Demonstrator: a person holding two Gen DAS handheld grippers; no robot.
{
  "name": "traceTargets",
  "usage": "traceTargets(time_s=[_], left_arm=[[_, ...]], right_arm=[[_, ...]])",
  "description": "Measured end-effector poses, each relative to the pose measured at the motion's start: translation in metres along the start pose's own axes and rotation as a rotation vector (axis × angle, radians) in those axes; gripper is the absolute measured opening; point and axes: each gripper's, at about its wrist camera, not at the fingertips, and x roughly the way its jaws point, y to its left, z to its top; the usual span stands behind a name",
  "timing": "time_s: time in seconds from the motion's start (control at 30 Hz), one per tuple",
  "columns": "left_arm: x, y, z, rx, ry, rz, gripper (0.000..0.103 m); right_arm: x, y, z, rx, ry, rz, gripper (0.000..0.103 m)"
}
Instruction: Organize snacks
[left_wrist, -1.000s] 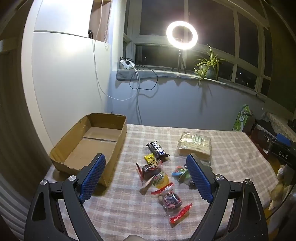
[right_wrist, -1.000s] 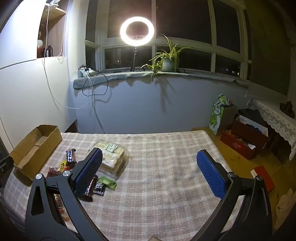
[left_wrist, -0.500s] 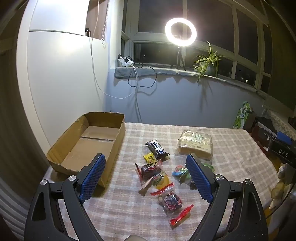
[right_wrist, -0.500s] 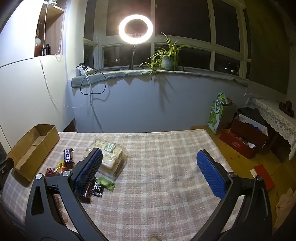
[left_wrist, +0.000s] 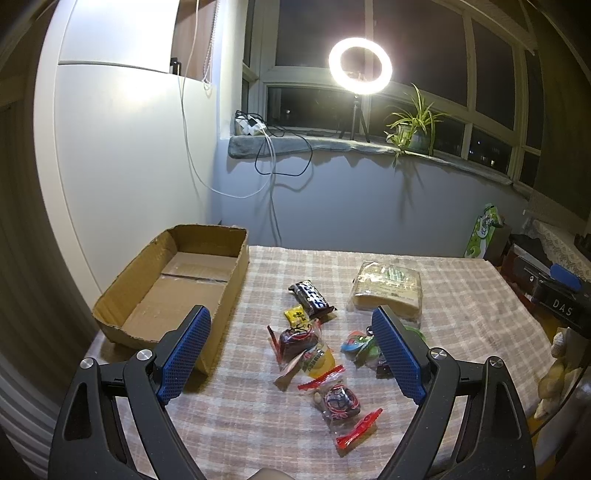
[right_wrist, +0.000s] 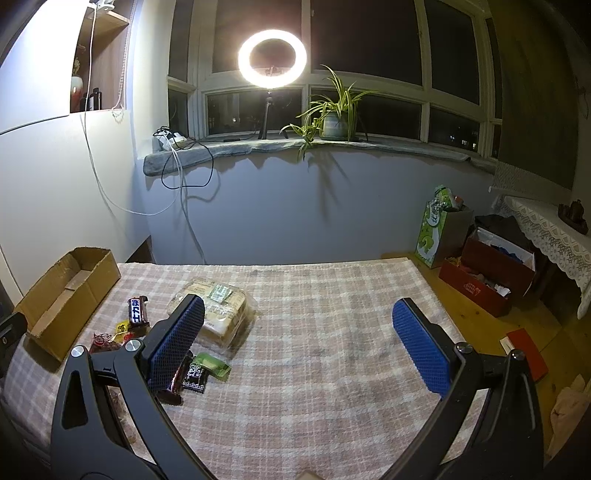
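Hovering spread and empty over the plaid table (left_wrist: 461, 288), the left gripper (left_wrist: 291, 350) frames the scattered snack packets (left_wrist: 314, 354), likely choosing one for the empty cardboard box (left_wrist: 177, 280) at far left; the right gripper (right_wrist: 295, 343) waits likewise unclenched, holding nothing.

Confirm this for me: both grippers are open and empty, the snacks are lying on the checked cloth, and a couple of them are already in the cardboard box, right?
Not quite. The cardboard box holds nothing yet, as the left wrist view shows. Otherwise yes: left gripper and right gripper are open and empty, and the snacks lie on the checked cloth.
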Motion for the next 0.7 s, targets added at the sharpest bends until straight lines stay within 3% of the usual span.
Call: traceTargets(time_s=[0.7], left_arm=[[-0.0020,-0.0007,0.0002,-0.001,-0.003,-0.007,0.089]], right_arm=[[-0.0038,0.0064,0.0035,-0.006,-0.003,0.001,0.103]])
